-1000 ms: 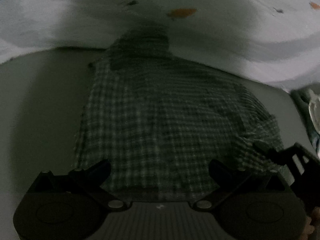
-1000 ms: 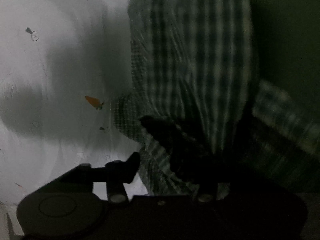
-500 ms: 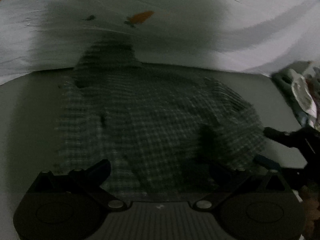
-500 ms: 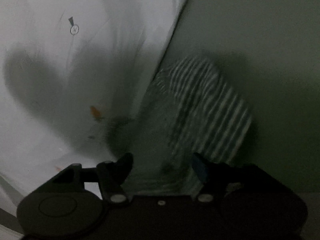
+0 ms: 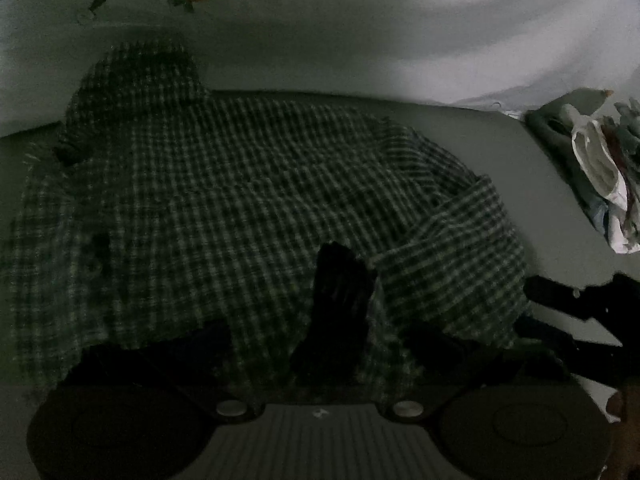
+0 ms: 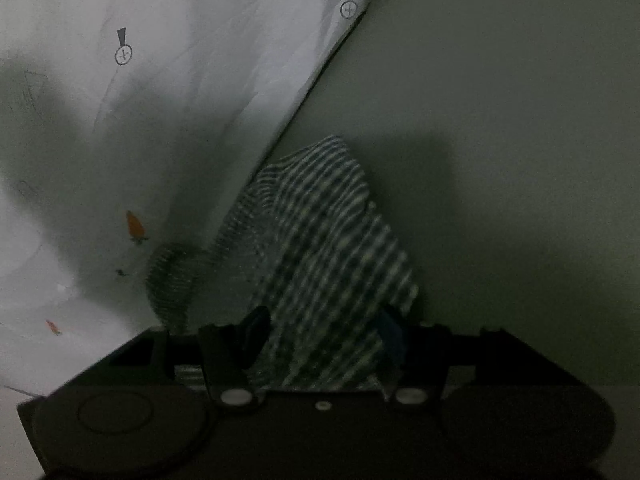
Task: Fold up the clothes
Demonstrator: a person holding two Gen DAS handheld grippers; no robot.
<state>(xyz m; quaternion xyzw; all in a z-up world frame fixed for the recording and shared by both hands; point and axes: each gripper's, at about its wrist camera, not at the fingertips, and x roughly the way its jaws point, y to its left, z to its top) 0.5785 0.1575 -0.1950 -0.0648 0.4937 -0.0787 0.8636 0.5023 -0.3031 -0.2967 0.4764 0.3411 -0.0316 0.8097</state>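
Checked green-and-white shirt [image 5: 248, 216] lies rumpled across the grey bench [image 5: 472, 136], its far end up against a white carrot-print sheet [image 5: 400, 20], so you are early in the fold: 1 side flap is turned over, nothing is squared. Your left tongs [image 5: 316, 344] are closing with cloth bunched between them, though dim light hides whether the pads pinch yet. Your right tongs [image 6: 320, 340] are closing too, about half wide, holding up a striped fold. A pile of other clothes [image 5: 600, 176] waits beside.

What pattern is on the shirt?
Small dark-and-light checks all over the shirt, clearest in the left wrist view.
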